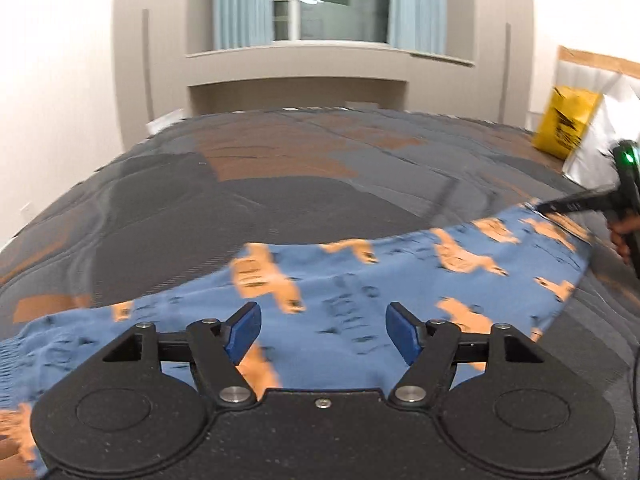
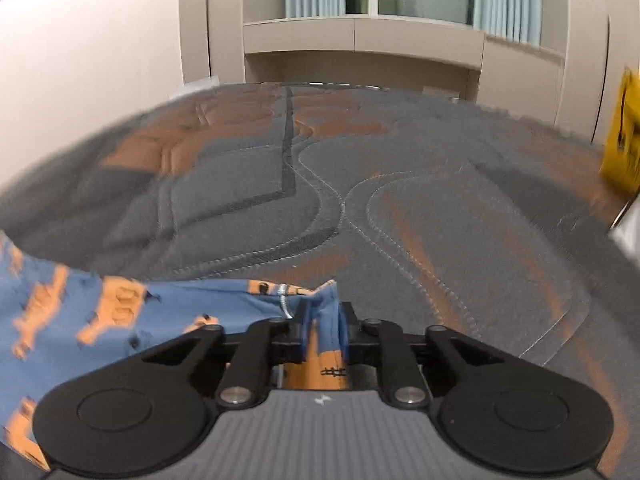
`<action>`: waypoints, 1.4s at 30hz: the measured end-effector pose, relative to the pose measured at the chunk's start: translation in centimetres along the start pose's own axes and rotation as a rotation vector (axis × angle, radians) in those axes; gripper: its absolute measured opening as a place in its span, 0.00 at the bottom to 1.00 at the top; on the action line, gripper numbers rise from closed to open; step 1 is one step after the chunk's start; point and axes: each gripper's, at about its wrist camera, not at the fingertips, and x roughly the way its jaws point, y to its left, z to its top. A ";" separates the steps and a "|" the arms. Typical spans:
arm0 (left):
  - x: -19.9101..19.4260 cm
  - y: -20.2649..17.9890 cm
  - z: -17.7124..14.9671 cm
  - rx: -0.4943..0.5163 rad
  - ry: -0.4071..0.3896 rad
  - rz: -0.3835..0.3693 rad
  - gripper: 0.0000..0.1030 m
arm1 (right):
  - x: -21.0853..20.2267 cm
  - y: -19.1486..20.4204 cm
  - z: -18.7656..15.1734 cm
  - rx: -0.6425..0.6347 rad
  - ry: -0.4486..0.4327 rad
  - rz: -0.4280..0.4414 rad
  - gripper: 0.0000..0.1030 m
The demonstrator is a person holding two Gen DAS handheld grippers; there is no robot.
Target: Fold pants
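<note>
The pants (image 1: 360, 280) are blue with orange figures and lie spread on a grey and orange quilted bed (image 1: 280, 184). My left gripper (image 1: 324, 334) is open just above the cloth, its blue pads (image 1: 244, 332) wide apart and empty. My right gripper (image 2: 324, 336) is shut on a bunched edge of the pants (image 2: 120, 312), with the fabric pinched between its jaws. In the left wrist view the right gripper (image 1: 538, 208) holds the far right corner of the pants, lifted slightly off the bed.
A yellow bag (image 1: 564, 124) and a white pillow (image 1: 600, 148) lie at the bed's far right by the headboard. A beige window bench (image 1: 296, 80) and curtains stand beyond the bed (image 2: 360, 184). A white wall is on the left.
</note>
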 end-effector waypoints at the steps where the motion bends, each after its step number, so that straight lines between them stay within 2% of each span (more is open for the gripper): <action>1: -0.5 0.9 0.0 -0.009 -0.009 0.026 0.75 | -0.4 0.5 0.2 -0.022 -0.011 -0.053 0.55; 2: -0.8 1.6 -0.1 -0.013 -0.015 0.048 0.77 | -0.8 0.9 0.5 -0.032 -0.024 -0.090 0.60; 3: -1.2 2.5 -0.1 -0.016 -0.021 0.078 0.77 | -1.6 1.3 0.8 -0.041 -0.045 -0.105 0.60; 5: -2.2 4.7 0.0 -0.030 -0.035 0.136 0.79 | -3.0 3.1 1.6 -0.059 -0.078 -0.071 0.60; 6: -2.7 6.0 0.1 -0.042 -0.041 0.167 0.80 | -3.6 4.4 2.3 -0.066 -0.084 -0.012 0.61; 8: -3.8 8.7 -0.1 -0.070 -0.051 0.236 0.83 | -3.8 7.3 3.5 -0.072 -0.079 0.128 0.72; 10: -5.1 11.3 -0.5 -0.105 -0.059 0.294 0.83 | -3.3 11.1 4.5 -0.078 -0.074 0.292 0.74; 12: -6.3 14.0 -1.1 -0.142 -0.060 0.347 0.84 | -2.1 14.8 5.3 -0.085 -0.058 0.418 0.73; 15: -7.8 17.4 -2.4 -0.188 -0.043 0.415 0.85 | 0.7 21.5 6.4 -0.131 -0.022 0.568 0.64; 17: -8.5 19.3 -3.2 -0.200 -0.031 0.443 0.85 | 2.6 25.3 7.1 -0.178 0.001 0.609 0.57; 20: -9.6 21.8 -3.8 -0.212 -0.030 0.452 0.85 | 5.5 29.9 8.1 -0.222 0.053 0.661 0.53; 21: -9.9 22.4 -3.9 -0.220 -0.036 0.447 0.85 | 6.2 31.2 8.3 -0.248 0.078 0.665 0.52; 22: -10.1 23.0 -4.2 -0.237 -0.043 0.430 0.86 | 6.8 32.0 8.2 -0.271 0.101 0.659 0.41; 23: -10.2 23.3 -4.7 -0.249 -0.046 0.410 0.86 | 7.4 32.5 8.0 -0.287 0.119 0.654 0.13; 24: -10.2 23.7 -5.0 -0.263 -0.045 0.377 0.86 | 7.8 33.1 7.9 -0.288 0.136 0.664 0.06; 25: -10.1 23.8 -5.6 -0.272 -0.047 0.353 0.86 | 7.9 33.2 7.9 -0.281 0.135 0.673 0.06; 31: -9.5 22.6 -7.5 -0.335 -0.072 0.206 0.83 | 7.2 33.7 7.9 -0.262 0.092 0.560 0.06; 34: -9.8 21.9 -8.1 -0.374 -0.089 0.146 0.82 | 6.9 33.9 7.9 -0.272 0.092 0.536 0.10; 35: -9.5 21.7 -8.2 -0.381 -0.090 0.129 0.82 | 6.7 34.0 7.9 -0.284 0.088 0.519 0.20; 36: -9.3 21.5 -8.3 -0.390 -0.092 0.115 0.82 | 6.6 34.2 7.9 -0.291 0.082 0.504 0.24; 37: -8.9 21.4 -8.4 -0.404 -0.091 0.109 0.82 | 6.2 34.4 8.0 -0.300 0.073 0.483 0.33; 39: -8.0 21.4 -8.4 -0.429 -0.060 0.115 0.82 | 5.2 34.5 7.9 -0.294 0.040 0.472 0.42; 42: -6.3 21.6 -8.2 -0.472 -0.008 0.132 0.76 | 2.9 34.9 7.3 -0.303 -0.016 0.434 0.58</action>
